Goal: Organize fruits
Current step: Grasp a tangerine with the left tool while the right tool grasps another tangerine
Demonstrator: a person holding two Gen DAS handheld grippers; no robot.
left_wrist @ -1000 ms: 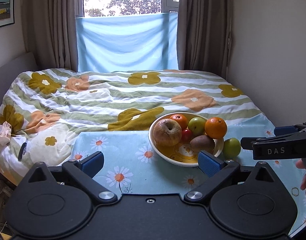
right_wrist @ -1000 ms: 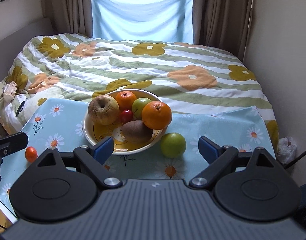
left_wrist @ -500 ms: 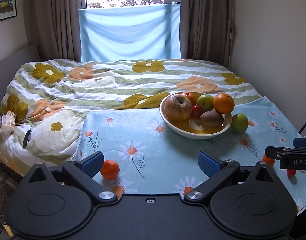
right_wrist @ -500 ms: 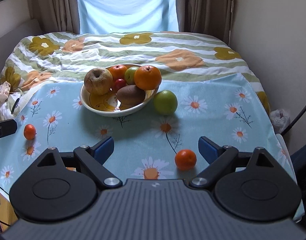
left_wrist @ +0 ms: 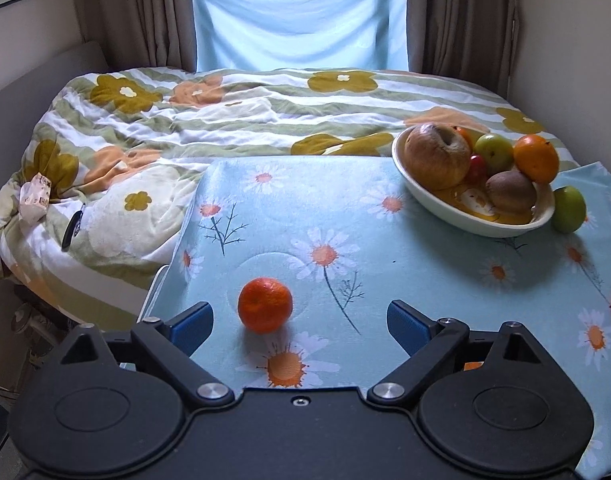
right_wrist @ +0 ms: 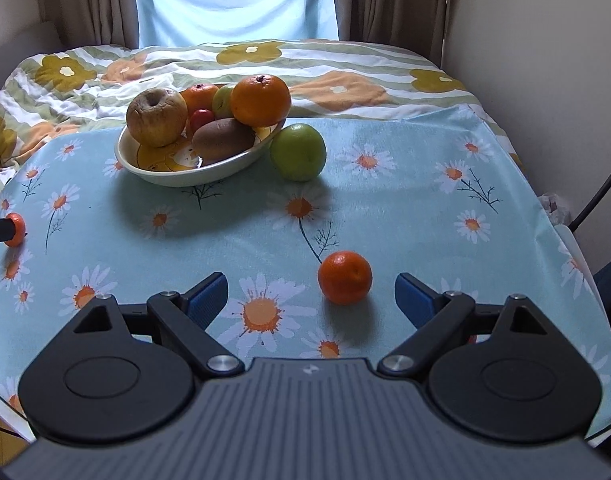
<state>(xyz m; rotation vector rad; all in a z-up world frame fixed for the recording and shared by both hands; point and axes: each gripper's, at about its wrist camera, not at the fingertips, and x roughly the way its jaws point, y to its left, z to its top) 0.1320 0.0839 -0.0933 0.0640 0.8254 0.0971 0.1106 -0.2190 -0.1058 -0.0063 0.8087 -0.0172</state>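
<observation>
Fingers of both grippers, left (left_wrist: 299,322) and right (right_wrist: 310,293), are standing wide, each approaching a loose tangerine (left_wrist: 265,305) (right_wrist: 345,277) on the worktop (right_wrist: 405,208); closing and carrying to the bowl (right_wrist: 173,174) is judged next

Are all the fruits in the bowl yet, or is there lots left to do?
Partly done. The bowl already holds a wrinkled apple, a kiwi, a big orange and more. Nothing is in hand: the left gripper and right gripper are both open. Still out on the tablecloth: the green apple and two small mandarins.
</observation>
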